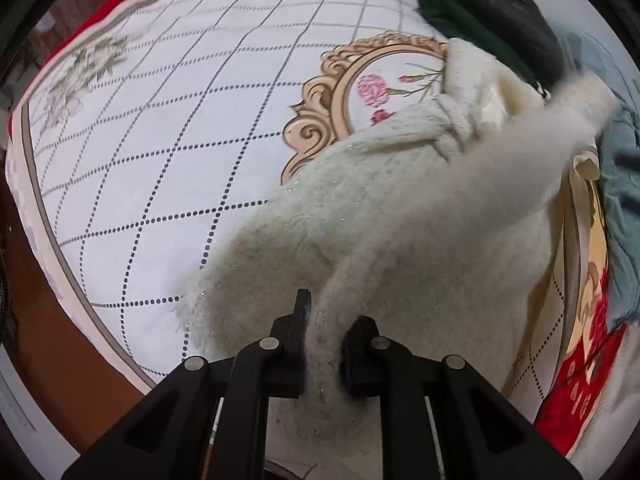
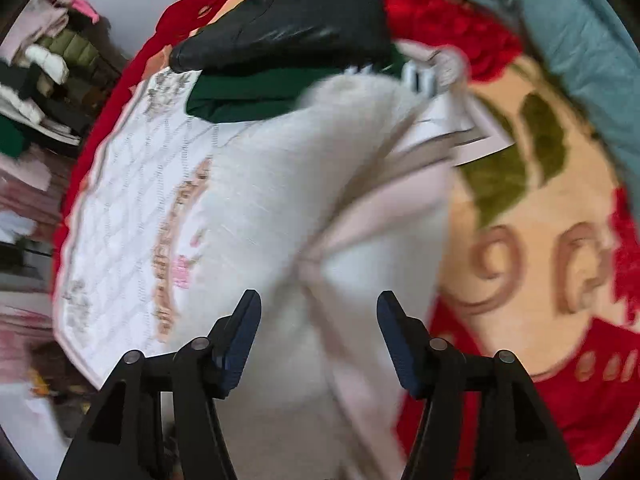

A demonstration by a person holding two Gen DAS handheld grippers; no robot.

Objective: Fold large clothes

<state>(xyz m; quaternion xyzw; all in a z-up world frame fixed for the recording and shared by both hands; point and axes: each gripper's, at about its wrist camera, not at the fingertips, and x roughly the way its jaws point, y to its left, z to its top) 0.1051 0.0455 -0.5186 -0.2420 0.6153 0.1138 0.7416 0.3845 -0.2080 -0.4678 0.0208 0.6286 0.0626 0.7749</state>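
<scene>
A large white fluffy garment [image 1: 380, 208] lies spread on the quilted white bedspread [image 1: 160, 120], one part pulled up in a ridge toward the camera. My left gripper [image 1: 330, 328] is shut on that ridge of fleece, which fills the gap between its black fingers. In the blurred right wrist view the same garment [image 2: 280, 168] lies bunched below my right gripper [image 2: 318, 308]. Its jaws stand wide apart and the pads do not touch the cloth. The bedspread [image 2: 120, 200] shows to its left.
A black and dark green pile of clothes [image 1: 492, 12] [image 2: 288, 40] sits at the garment's far end. A teal garment [image 1: 620, 200] [image 2: 580, 40] lies on the red floral blanket [image 2: 520, 280]. Brown floor [image 1: 60, 340] borders the bed's left edge. Shelves of clothes [image 2: 48, 60] stand beyond.
</scene>
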